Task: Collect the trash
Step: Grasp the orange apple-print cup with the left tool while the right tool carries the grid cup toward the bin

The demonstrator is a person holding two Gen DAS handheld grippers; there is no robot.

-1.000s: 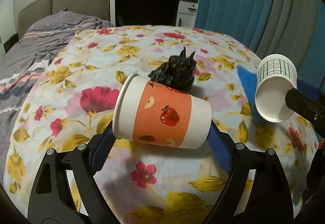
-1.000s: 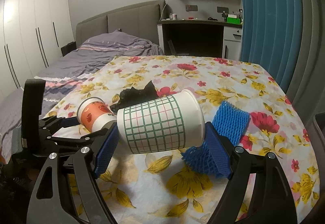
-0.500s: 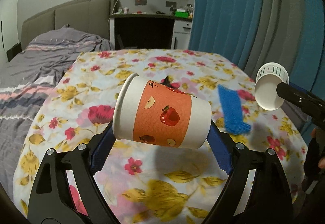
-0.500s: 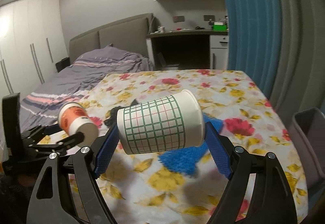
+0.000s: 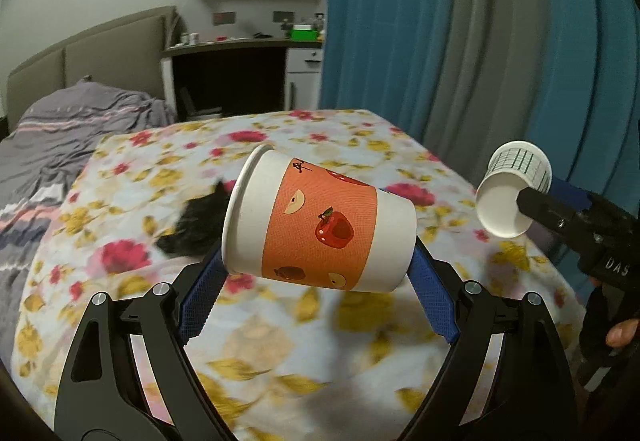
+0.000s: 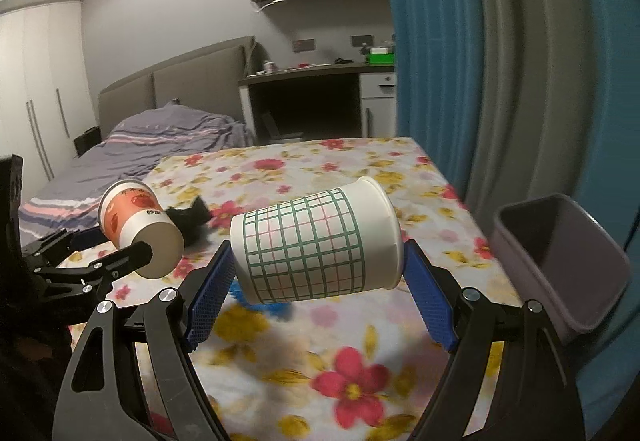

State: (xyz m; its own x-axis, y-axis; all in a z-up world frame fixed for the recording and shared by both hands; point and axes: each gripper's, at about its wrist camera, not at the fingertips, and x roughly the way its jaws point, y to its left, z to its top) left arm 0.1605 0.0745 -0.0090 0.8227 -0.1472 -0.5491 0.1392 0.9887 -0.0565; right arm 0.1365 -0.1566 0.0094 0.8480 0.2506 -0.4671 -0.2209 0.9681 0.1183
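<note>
My left gripper (image 5: 316, 277) is shut on an orange apple-print paper cup (image 5: 320, 225), held sideways above the floral bed; the cup also shows in the right wrist view (image 6: 138, 227). My right gripper (image 6: 318, 281) is shut on a white paper cup with a green grid (image 6: 316, 245), also sideways; that cup appears at the right of the left wrist view (image 5: 514, 189). A black crumpled bag (image 5: 196, 223) lies on the floral cover (image 6: 304, 169). A blue foam net (image 6: 276, 309) peeks out under the grid cup.
A grey-purple bin (image 6: 560, 261) stands open at the bed's right side, by the blue curtain (image 6: 440, 61). A grey striped duvet (image 6: 152, 157) lies at the far left. A desk (image 6: 316, 97) stands beyond the bed.
Both grippers have risen and pulled back with their cups. The bin has come into the right wrist view. The black bag and blue net stay on the bed.
</note>
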